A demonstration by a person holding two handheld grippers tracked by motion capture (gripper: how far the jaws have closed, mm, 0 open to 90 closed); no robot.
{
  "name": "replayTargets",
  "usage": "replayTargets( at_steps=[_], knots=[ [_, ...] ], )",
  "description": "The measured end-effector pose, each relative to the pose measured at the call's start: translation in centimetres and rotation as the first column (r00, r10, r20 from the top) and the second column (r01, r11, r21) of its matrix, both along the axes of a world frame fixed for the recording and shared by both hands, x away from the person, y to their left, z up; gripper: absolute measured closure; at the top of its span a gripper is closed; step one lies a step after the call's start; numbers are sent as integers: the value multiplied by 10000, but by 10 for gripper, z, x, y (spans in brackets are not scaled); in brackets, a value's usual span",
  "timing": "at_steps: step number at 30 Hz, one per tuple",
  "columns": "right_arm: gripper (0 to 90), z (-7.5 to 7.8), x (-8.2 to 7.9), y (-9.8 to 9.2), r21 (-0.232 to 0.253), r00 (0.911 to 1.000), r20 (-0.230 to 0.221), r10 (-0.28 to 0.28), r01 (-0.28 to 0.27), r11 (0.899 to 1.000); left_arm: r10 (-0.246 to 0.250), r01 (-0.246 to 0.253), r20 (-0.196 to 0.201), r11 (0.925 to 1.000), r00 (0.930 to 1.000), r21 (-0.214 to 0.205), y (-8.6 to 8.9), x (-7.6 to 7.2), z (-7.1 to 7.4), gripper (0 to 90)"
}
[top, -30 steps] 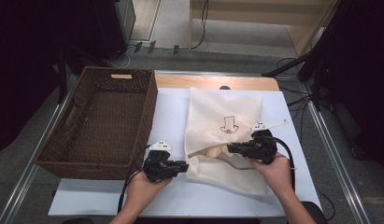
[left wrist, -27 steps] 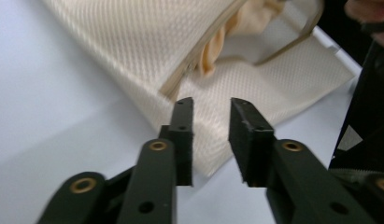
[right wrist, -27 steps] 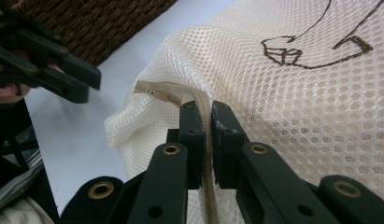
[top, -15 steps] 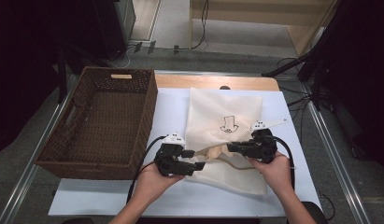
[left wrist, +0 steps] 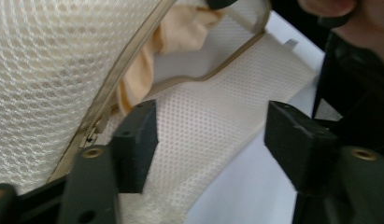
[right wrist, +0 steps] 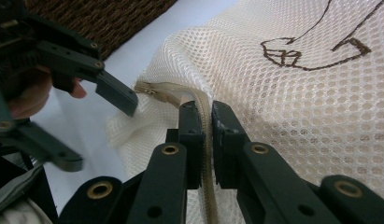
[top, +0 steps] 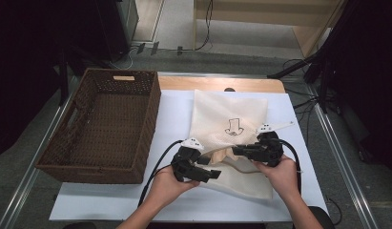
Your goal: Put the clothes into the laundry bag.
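A cream mesh bag (top: 229,114) with a brown line drawing lies on the white table (top: 174,109). Its zipped mouth gapes toward me, and a pale yellow cloth (left wrist: 180,32) shows inside. My right gripper (top: 236,151) is shut on the upper zipper edge (right wrist: 206,116) and holds it raised. My left gripper (top: 210,174) stands open at the mouth's left end. The lower mesh flap (left wrist: 217,121) lies between its jaws (left wrist: 213,140), which have just been closing; the pads do not press on it. The zipper track (left wrist: 105,98) runs just beside the left jaw.
A dark wicker basket (top: 103,124) stands empty at the left of the table, close to my left hand. Metal rails run along both table sides. Black cables trail from both grippers toward me. Bare white table shows between basket and bag.
My left hand has slid right from beside the basket to the bag's mouth, and its jaws have gone from nearly shut to open. The right gripper has kept its grip in place.
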State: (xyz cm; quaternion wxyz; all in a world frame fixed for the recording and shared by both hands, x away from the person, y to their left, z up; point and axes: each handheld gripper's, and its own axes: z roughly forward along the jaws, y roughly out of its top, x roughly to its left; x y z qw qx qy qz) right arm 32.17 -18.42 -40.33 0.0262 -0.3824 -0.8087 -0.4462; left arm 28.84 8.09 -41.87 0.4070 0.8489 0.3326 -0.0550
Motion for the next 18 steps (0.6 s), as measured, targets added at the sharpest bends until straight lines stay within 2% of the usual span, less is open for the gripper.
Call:
replayTargets(
  at_steps=[4, 6, 9, 11, 14, 17, 18],
  knots=[
    [841, 0, 0, -1, -8, 10000, 18, -10, 10, 10000, 212, -221, 199, 9987, 9996, 467, 0, 4, -9, 675],
    [841, 1, 0, -1, -3, 10000, 24, -30, 30, 10000, 262, -265, 46, 9962, 9996, 825, -2, 8, -17, 721],
    [841, 1, 0, -2, 22, 10000, 29, -46, 46, 10000, 265, -301, 320, 9927, 9991, 1170, -2, 11, -25, 818],
    [841, 0, 0, -1, 15, 10000, 37, -50, 50, 10000, 400, -438, 319, 9907, 9987, 1289, -3, 14, -29, 877],
    [840, 1, 0, -1, 4, 10000, 43, -20, 20, 10000, 601, -637, 287, 9868, 9978, 1492, -5, 19, -37, 900],
    [839, 1, 0, 0, -8, 10000, 70, -5, 5, 10000, 565, -636, 428, 9802, 9975, 1877, -11, 24, -43, 900],
    [839, 1, 0, 0, -11, 10000, 67, -8, 9, 10000, 616, -705, 548, 9811, 9966, 1801, -13, 25, -44, 900]
  ],
)
